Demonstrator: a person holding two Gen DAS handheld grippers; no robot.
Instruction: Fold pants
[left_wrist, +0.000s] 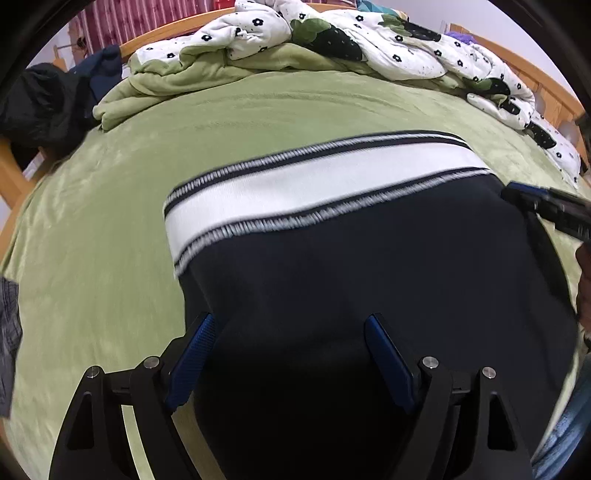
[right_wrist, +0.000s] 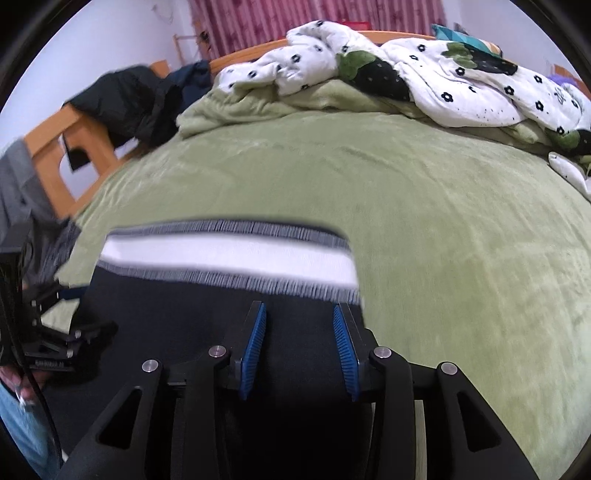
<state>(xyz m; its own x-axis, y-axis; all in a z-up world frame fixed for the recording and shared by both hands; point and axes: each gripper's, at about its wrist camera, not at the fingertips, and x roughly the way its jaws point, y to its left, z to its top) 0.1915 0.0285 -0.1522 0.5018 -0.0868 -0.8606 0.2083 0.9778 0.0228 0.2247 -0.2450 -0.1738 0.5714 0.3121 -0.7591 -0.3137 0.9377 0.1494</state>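
Observation:
Dark navy pants (left_wrist: 332, 273) lie on the green bedspread (left_wrist: 110, 221), their white waistband (left_wrist: 314, 188) with striped edges turned to the far side. My left gripper (left_wrist: 291, 319) hovers over the pants' left part, jaws wide apart, with only flat cloth beneath them. My right gripper (right_wrist: 299, 308) stands over the right end, just below the waistband (right_wrist: 221, 258); its blue pads (right_wrist: 255, 347) are apart with flat dark cloth (right_wrist: 166, 314) showing in the gap. Each gripper appears in the other's view: the right gripper (left_wrist: 546, 210) and the left gripper (right_wrist: 55, 350).
A white flowered quilt (left_wrist: 369, 40) and a bunched green blanket (left_wrist: 177, 77) are heaped along the bed's far side. A dark jacket (right_wrist: 122, 99) hangs over the wooden bed frame (right_wrist: 55, 166) on the left. Grey cloth (left_wrist: 7, 332) lies at the left edge.

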